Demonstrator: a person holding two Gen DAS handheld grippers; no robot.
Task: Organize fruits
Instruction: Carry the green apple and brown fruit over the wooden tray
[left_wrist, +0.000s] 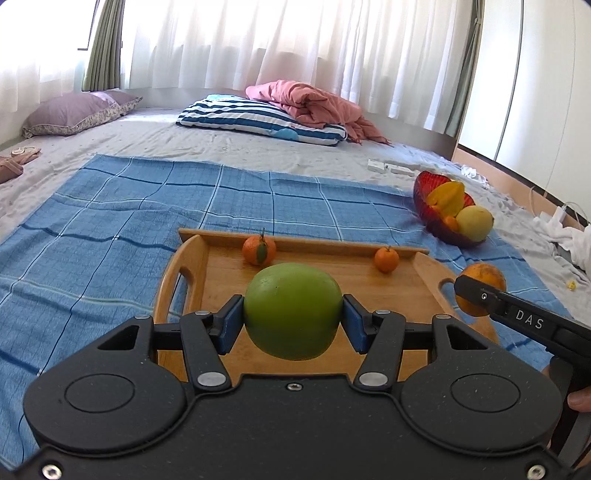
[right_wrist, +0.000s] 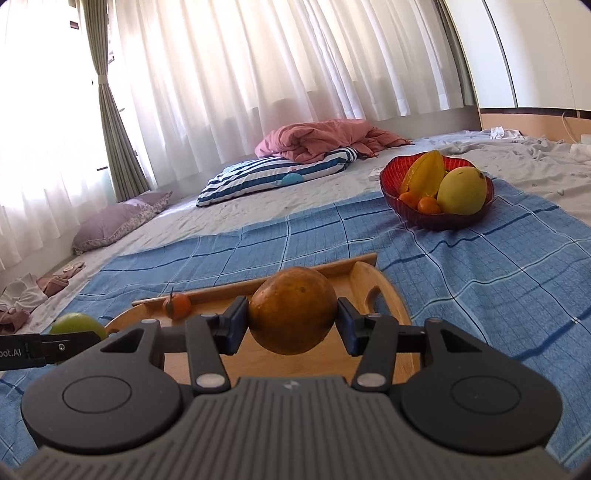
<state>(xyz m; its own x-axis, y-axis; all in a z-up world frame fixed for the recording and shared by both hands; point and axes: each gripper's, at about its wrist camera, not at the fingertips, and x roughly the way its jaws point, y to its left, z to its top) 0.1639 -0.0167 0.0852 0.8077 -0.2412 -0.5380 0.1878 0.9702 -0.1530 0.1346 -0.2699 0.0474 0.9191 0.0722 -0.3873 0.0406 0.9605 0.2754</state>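
Left wrist view: left gripper (left_wrist: 292, 314) is clamped on a green apple (left_wrist: 291, 310) above the wooden tray (left_wrist: 424, 291); right gripper (right_wrist: 292, 319) is clamped on a brownish orange (right_wrist: 292, 310) over the tray's right handle. Both fruits are near round, showing no clear long axis. Two mandarins (left_wrist: 259, 249) remain at the tray's far wall. The red bowl (right_wrist: 391, 184), beyond the tray to the right, already holds fruit. Judged unfinished.

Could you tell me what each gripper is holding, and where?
Left gripper clamps the green apple at its sides; right gripper clamps the orange likewise.
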